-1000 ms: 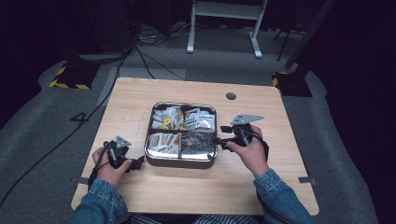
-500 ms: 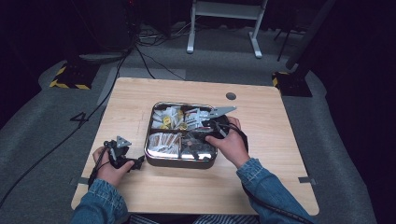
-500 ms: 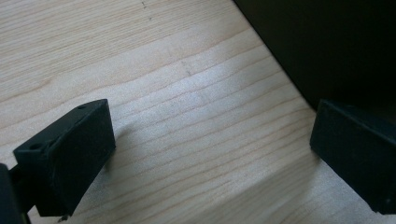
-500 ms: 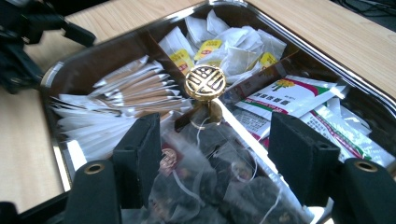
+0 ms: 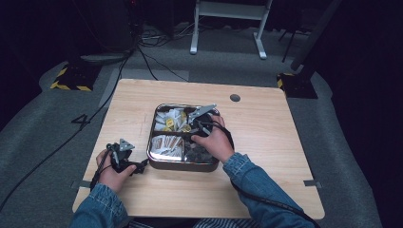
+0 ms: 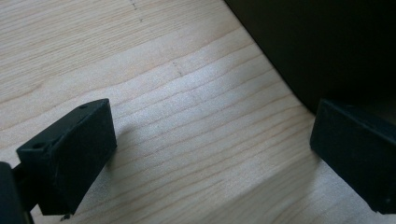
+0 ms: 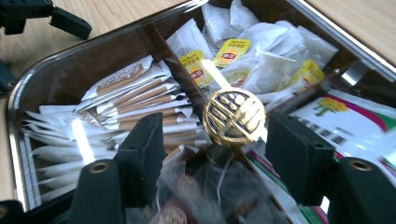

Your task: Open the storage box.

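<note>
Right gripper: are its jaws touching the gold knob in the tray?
Apart. The right gripper view shows the right gripper open, the gold knob between its jaws with gaps on both sides.

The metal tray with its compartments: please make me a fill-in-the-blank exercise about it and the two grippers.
1. The right gripper hangs over the metal tray, its jaws ____.
2. Between its jaws stands a round ____-coloured knob at the centre of the dividers.
3. The left gripper rests on the wooden ____, beside the tray.
4. The tea bags carry ____ tags.

Missing words: open; gold; table; yellow
</note>
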`<state>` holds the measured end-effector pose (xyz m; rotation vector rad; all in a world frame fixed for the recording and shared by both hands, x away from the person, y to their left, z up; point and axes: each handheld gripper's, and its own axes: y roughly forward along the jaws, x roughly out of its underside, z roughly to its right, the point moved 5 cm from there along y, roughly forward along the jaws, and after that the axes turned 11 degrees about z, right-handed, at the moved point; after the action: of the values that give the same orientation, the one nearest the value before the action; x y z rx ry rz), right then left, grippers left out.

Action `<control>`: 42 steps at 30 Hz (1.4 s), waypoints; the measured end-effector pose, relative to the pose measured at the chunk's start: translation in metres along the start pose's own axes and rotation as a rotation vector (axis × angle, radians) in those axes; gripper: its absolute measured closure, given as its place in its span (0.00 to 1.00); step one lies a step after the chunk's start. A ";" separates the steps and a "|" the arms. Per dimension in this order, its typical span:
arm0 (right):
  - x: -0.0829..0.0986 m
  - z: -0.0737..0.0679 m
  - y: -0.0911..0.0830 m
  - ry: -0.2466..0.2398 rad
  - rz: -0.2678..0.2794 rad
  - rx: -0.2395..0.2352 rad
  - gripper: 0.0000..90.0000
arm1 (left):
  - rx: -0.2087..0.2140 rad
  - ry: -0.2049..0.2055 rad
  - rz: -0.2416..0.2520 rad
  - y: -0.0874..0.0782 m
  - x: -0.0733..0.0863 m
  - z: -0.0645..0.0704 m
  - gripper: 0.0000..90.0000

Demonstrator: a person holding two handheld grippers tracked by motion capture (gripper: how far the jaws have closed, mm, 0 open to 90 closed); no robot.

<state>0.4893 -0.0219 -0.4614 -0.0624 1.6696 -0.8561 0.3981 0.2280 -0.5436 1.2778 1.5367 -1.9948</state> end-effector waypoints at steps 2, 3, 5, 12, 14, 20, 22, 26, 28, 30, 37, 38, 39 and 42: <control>0.001 0.002 0.005 0.005 -0.001 0.002 0.47 | 0.000 -0.001 0.000 0.000 0.000 0.000 0.01; 0.002 0.004 0.007 0.008 -0.003 0.005 0.51 | 0.000 0.000 0.000 0.000 0.000 0.000 0.01; 0.004 0.007 0.010 0.015 -0.016 0.007 0.54 | -0.004 0.000 0.000 0.000 0.000 0.000 0.01; 0.001 0.007 0.013 -0.018 -0.011 0.023 0.65 | -0.010 -0.007 0.000 -0.001 0.001 0.001 0.01; 0.001 0.008 0.013 -0.017 -0.009 0.025 0.65 | -0.010 -0.004 0.000 -0.001 0.001 0.001 0.01; 0.001 0.008 0.012 -0.015 0.000 0.028 0.65 | -0.009 -0.003 0.000 -0.001 0.001 0.001 0.01; 0.001 0.008 0.012 -0.020 0.004 0.032 0.65 | -0.009 -0.004 0.000 -0.001 0.001 0.001 0.01; -0.001 0.008 0.010 -0.022 0.004 0.030 0.65 | -0.008 -0.003 0.000 -0.001 0.001 0.001 0.01; -0.002 0.008 0.009 -0.023 0.003 0.029 0.65 | -0.008 -0.004 -0.001 -0.001 0.001 0.001 0.01; -0.004 0.008 0.007 -0.022 0.009 0.029 0.65 | -0.007 -0.005 0.000 -0.001 0.001 0.001 0.01; -0.014 0.007 -0.003 -0.038 0.030 0.023 0.65 | -0.006 -0.005 -0.001 -0.001 0.001 0.002 0.01; -0.016 0.007 -0.005 -0.038 0.033 0.024 0.65 | -0.007 -0.004 0.000 -0.001 0.001 0.002 0.01; -0.017 0.007 -0.007 -0.038 0.035 0.025 0.65 | -0.006 -0.004 -0.002 -0.002 0.001 0.002 0.01; -0.021 0.009 -0.015 -0.046 0.045 0.033 0.65 | -0.003 -0.003 -0.001 -0.002 0.001 0.002 0.01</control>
<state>0.4973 -0.0276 -0.4362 -0.0221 1.6078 -0.8421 0.3955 0.2271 -0.5435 1.2727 1.5391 -1.9930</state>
